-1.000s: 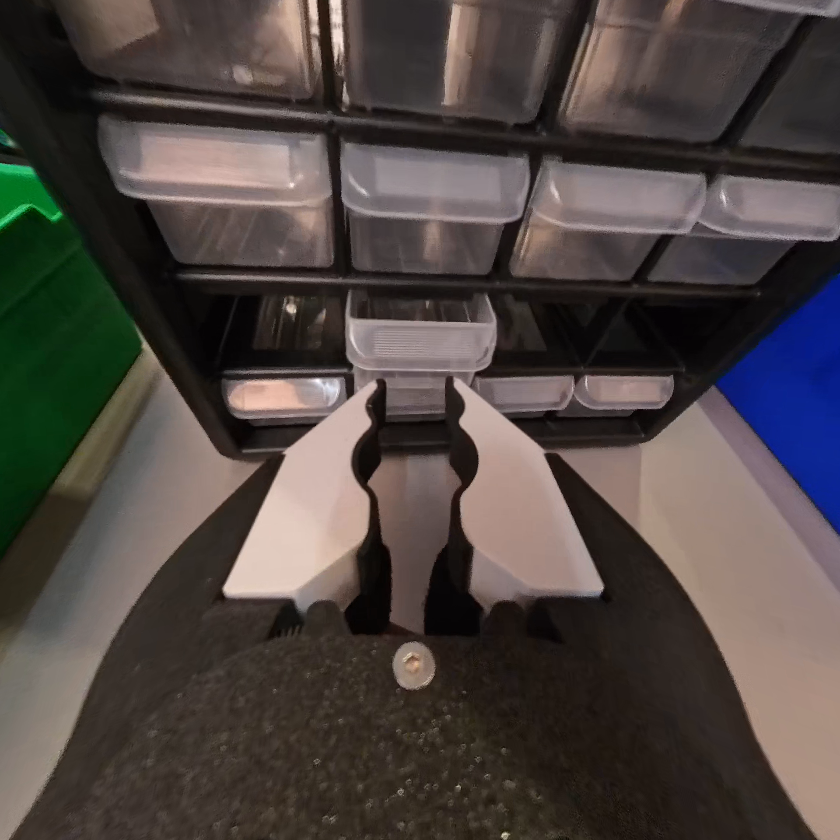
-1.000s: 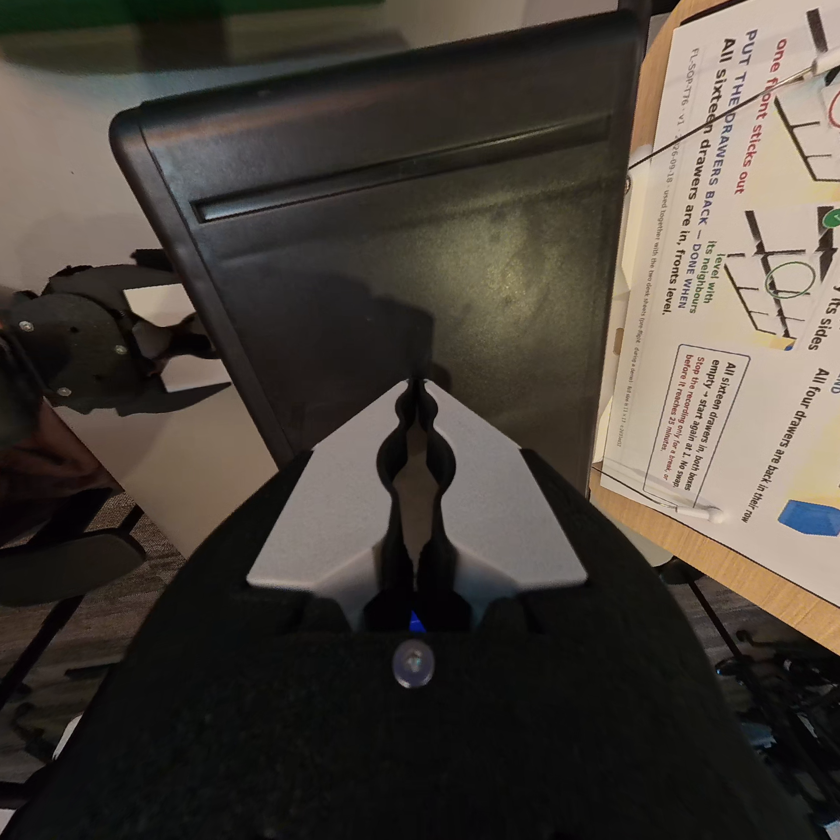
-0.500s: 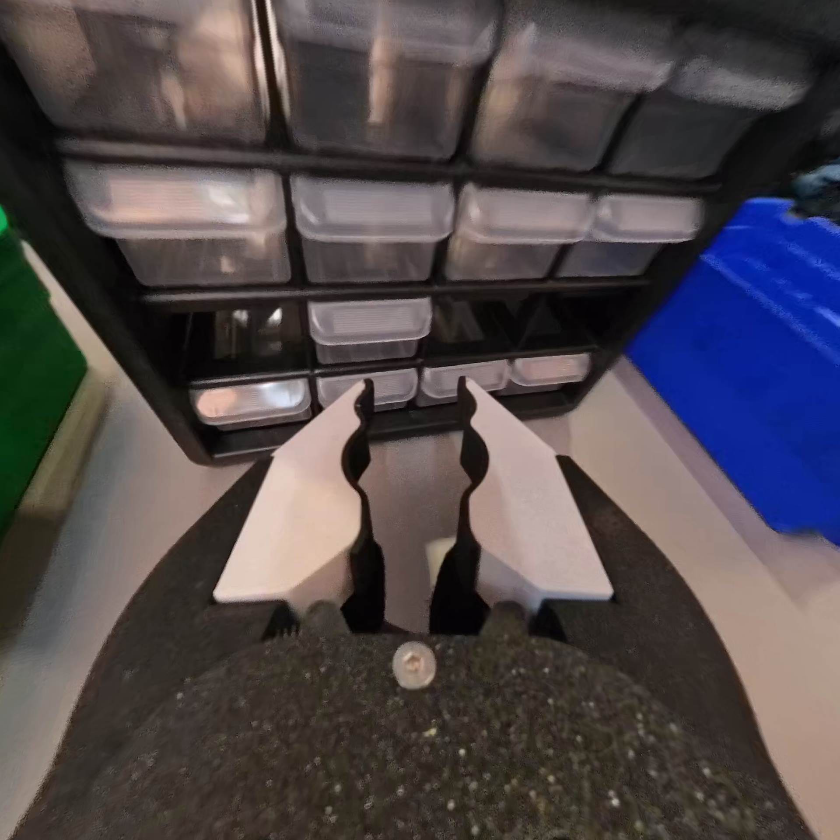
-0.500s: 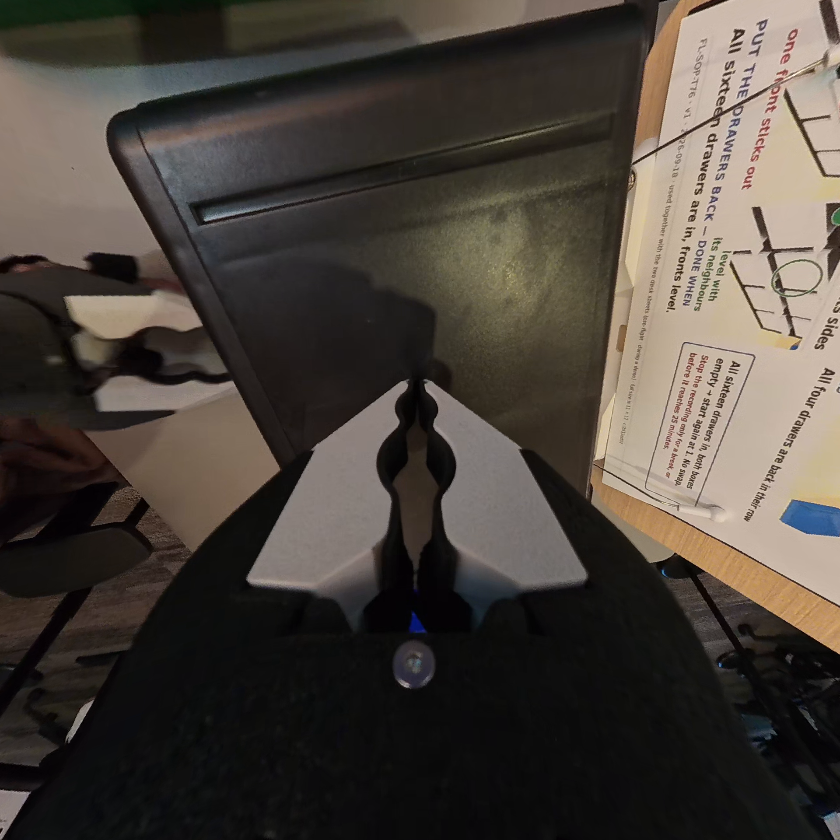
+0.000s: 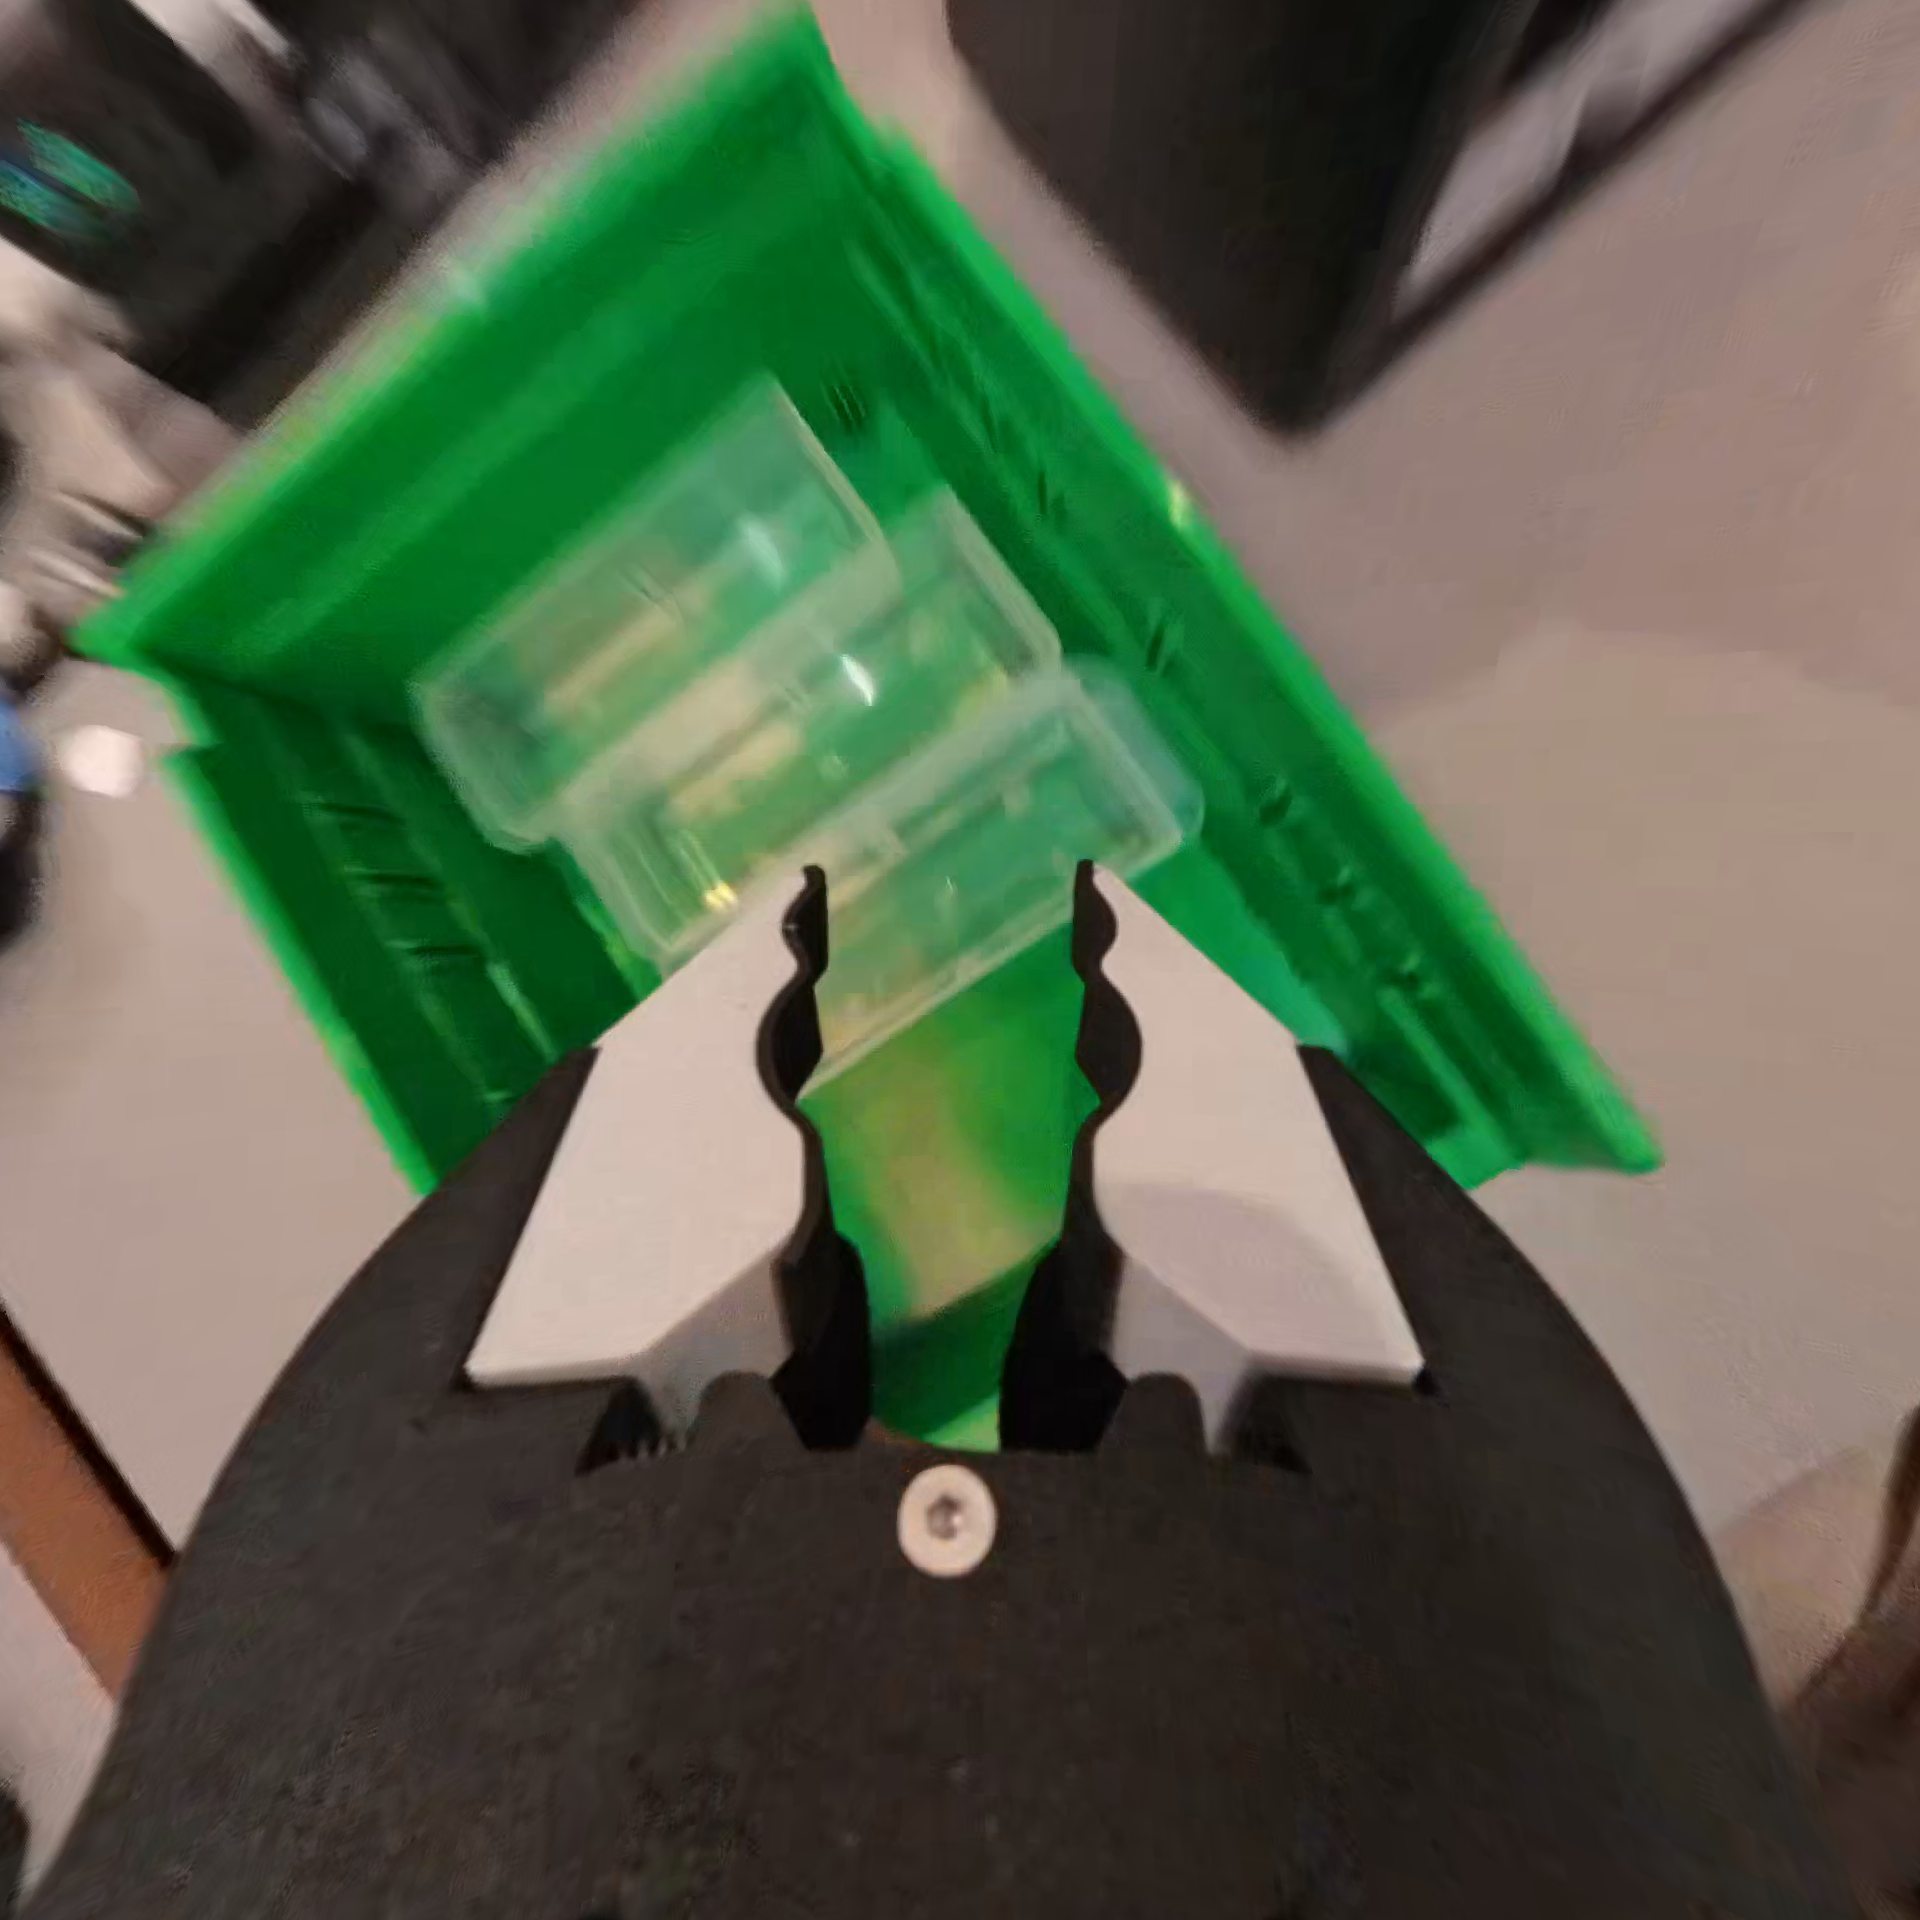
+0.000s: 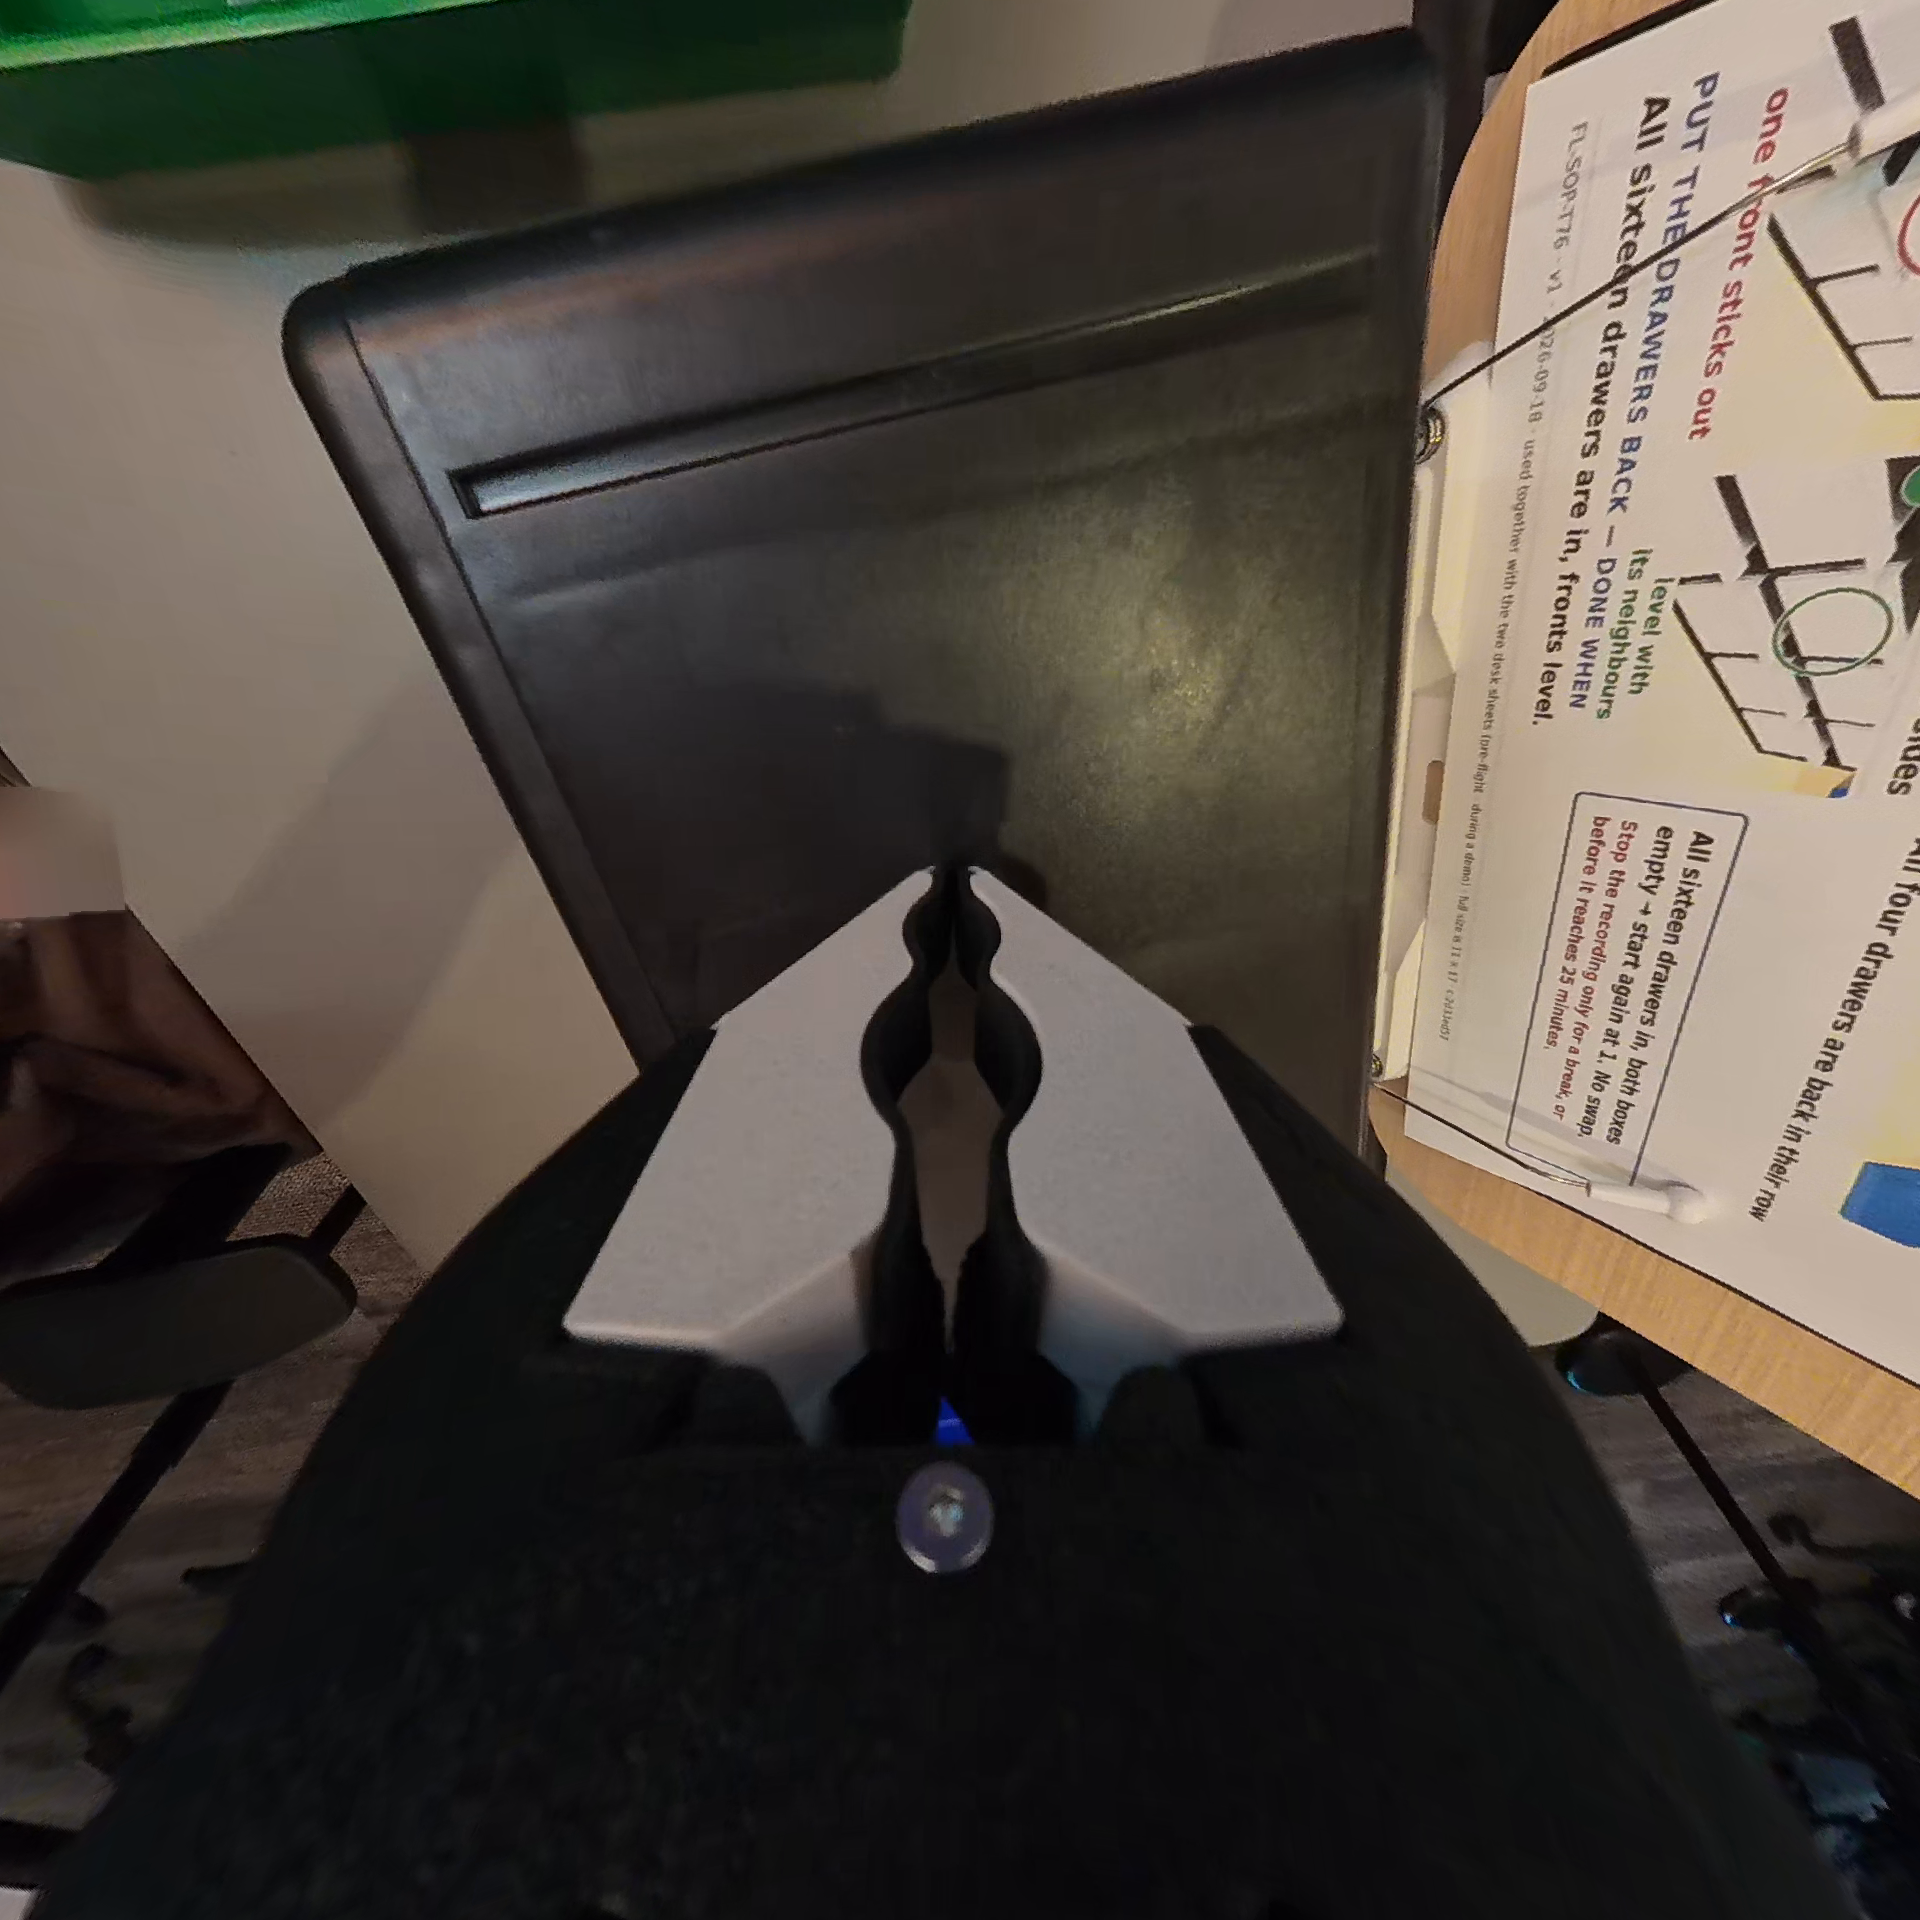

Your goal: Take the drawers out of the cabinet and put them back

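In the left wrist view a green bin (image 5: 1195, 644) lies on the white table and holds several clear plastic drawers (image 5: 727, 665) side by side. My left gripper (image 5: 945, 883) is open and empty, its tips just above the nearest clear drawer (image 5: 935, 831). The view is blurred by motion. In the right wrist view my right gripper (image 6: 956, 878) is shut and empty, its tips against the black side panel of the cabinet (image 6: 935, 540). The cabinet's corner shows at the top right of the left wrist view (image 5: 1195, 187).
A printed instruction sheet (image 6: 1714, 623) is clipped to a wooden board (image 6: 1496, 1184) to the right of the cabinet. A green bin edge (image 6: 416, 73) shows beyond the cabinet. The white table (image 5: 1662, 831) surrounds the bin. A dark chair part (image 6: 156, 1309) is at lower left.
My left gripper has swung away from the cabinet front to the left and now points down into the green bin, with its jaws wider apart. My right gripper has stayed against the cabinet side.
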`<action>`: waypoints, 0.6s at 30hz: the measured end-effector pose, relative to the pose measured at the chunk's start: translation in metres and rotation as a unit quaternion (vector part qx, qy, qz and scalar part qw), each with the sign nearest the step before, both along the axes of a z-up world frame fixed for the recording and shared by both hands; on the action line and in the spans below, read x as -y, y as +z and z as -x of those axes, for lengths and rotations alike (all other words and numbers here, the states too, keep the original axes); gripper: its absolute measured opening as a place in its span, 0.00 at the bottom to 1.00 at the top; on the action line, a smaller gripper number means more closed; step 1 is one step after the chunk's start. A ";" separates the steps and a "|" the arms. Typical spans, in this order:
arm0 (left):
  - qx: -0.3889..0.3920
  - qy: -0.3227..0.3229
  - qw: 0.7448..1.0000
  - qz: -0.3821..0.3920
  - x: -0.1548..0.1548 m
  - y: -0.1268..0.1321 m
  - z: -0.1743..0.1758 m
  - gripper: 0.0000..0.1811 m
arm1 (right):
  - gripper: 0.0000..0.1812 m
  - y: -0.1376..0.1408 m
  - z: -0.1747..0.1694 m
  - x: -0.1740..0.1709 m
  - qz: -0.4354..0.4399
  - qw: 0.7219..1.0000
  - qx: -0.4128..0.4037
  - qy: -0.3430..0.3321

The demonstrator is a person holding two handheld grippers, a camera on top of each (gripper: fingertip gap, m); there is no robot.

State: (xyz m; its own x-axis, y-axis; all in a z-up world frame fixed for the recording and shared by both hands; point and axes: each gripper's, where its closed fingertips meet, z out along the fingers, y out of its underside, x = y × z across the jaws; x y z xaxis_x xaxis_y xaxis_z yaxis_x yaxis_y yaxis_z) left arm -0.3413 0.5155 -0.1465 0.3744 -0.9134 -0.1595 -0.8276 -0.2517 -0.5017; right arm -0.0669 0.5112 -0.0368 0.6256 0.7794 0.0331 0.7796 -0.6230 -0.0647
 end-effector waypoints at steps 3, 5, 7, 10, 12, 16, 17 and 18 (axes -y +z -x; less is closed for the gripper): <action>-0.096 -0.073 0.993 0.023 0.004 -0.054 0.009 0.27 | 0.00 0.000 0.000 0.000 0.002 1.000 0.016 0.002; -0.138 -0.116 0.984 0.008 0.002 -0.071 0.011 0.27 | 0.00 0.000 0.000 0.000 0.004 1.000 0.028 0.003; -0.160 -0.142 0.977 0.021 0.003 -0.082 0.011 0.26 | 0.00 0.000 0.000 0.000 0.007 0.999 0.038 0.003; -0.193 -0.173 0.965 0.043 0.007 -0.097 0.018 0.07 | 0.00 0.000 -0.001 0.000 0.010 0.999 0.052 0.004; -0.196 -0.198 0.959 0.044 0.013 -0.096 0.021 0.02 | 0.00 0.000 -0.001 0.000 0.009 0.998 0.058 0.004; -0.184 -0.233 0.955 0.014 0.027 -0.068 0.029 0.00 | 0.00 0.000 0.000 0.000 0.007 0.999 0.047 -0.003; -0.180 -0.244 0.953 0.004 0.032 -0.056 0.031 0.00 | 0.00 0.000 0.000 0.000 0.006 0.999 0.040 -0.007; -0.175 -0.251 0.952 -0.008 0.037 -0.043 0.034 0.00 | 0.00 0.000 0.000 0.000 0.004 0.999 0.033 -0.011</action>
